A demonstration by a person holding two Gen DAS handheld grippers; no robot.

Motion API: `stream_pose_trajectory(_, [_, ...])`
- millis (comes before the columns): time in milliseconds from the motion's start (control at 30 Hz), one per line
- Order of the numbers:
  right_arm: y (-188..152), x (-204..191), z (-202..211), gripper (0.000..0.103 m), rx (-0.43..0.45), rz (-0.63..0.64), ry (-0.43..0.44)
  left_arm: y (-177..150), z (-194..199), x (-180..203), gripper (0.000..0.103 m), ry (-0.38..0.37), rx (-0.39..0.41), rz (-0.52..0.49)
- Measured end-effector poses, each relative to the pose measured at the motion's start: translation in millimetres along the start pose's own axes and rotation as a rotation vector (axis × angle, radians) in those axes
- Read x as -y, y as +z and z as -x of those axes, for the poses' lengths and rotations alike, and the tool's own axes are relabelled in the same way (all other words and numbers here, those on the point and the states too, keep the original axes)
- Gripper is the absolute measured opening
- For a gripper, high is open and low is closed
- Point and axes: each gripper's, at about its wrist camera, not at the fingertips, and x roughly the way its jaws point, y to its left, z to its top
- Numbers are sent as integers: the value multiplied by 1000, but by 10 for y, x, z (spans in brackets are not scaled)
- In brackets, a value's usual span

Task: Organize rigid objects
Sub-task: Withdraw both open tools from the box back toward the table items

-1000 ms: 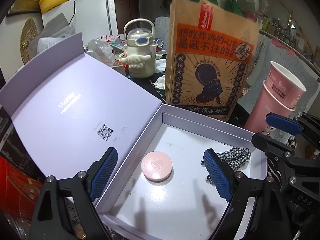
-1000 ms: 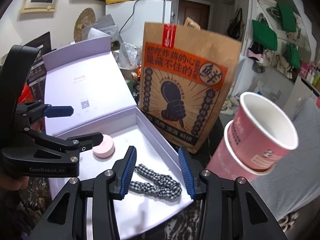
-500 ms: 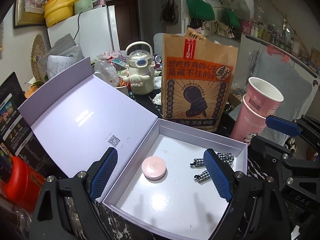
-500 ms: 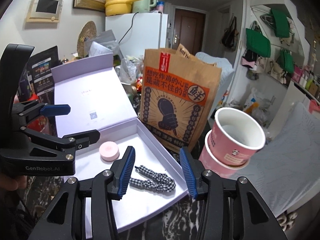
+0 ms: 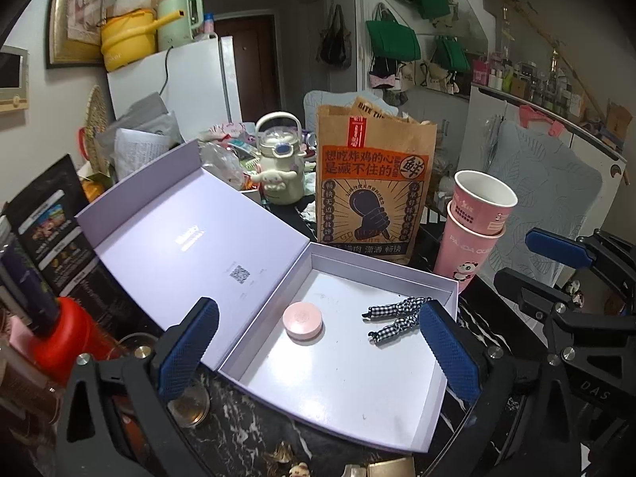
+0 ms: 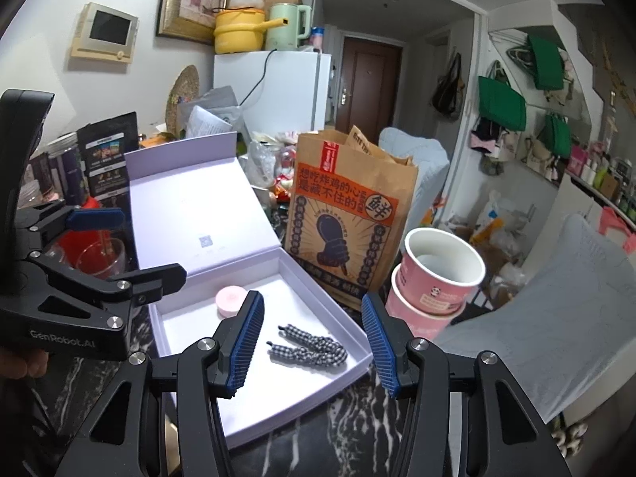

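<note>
Left gripper (image 5: 318,349): its jaws are opening and stand very wide, one blue pad over the lid side of the box, the other over the box's right edge. Nothing is between the pads; it hangs above the box and grips nothing.
Right gripper (image 6: 312,342): its jaws are opening, about half spread, with nothing pressed between the blue pads. It sits above the near right corner of the box, clear of what lies inside.
Box (image 5: 397,425): a pale lilac gift box on a dark marbled table (image 5: 246,437), its hinged lid (image 5: 187,238) thrown back to the left and leaning open.
Compact (image 5: 303,321): a round pink compact, lying flat on the floor of the box, left of centre and apart from the walls.
Hair tie (image 6: 314,348): a black-and-white checked fabric hair tie, lying in the box to the right of the compact, near the right wall, its two ends pointing toward the compact. The two things do not touch.
Paper bag (image 5: 371,183): a brown printed bag standing upright just behind the box.
Cups (image 5: 473,226): two pink paper cups stacked, the upper one tilted, at the box's far right corner.
Kettle (image 5: 280,159): a cream cartoon kettle behind the lid, left of the bag.
Red bottle (image 5: 67,338): near the left edge, beside the open lid.
</note>
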Motion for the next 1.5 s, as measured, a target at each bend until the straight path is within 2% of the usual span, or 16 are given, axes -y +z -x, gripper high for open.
stream_pose_trajectory(533, [-115,-213,437,60,55,20,19,-219,497,9,103,20,40,7])
stream_pose_trajectory(867, [-247,-298,641,61,67,26,39,-396,678,76,103,25,37,14])
stream_pose_trajectory(1300, [-581,-419,800,62,45,10,83,-795,847,97,103,26,13,49])
stream_pose_trajectory(1500, [-812,-455,818,62,22,-12,111,-1044,893,52,103,24,-4,99])
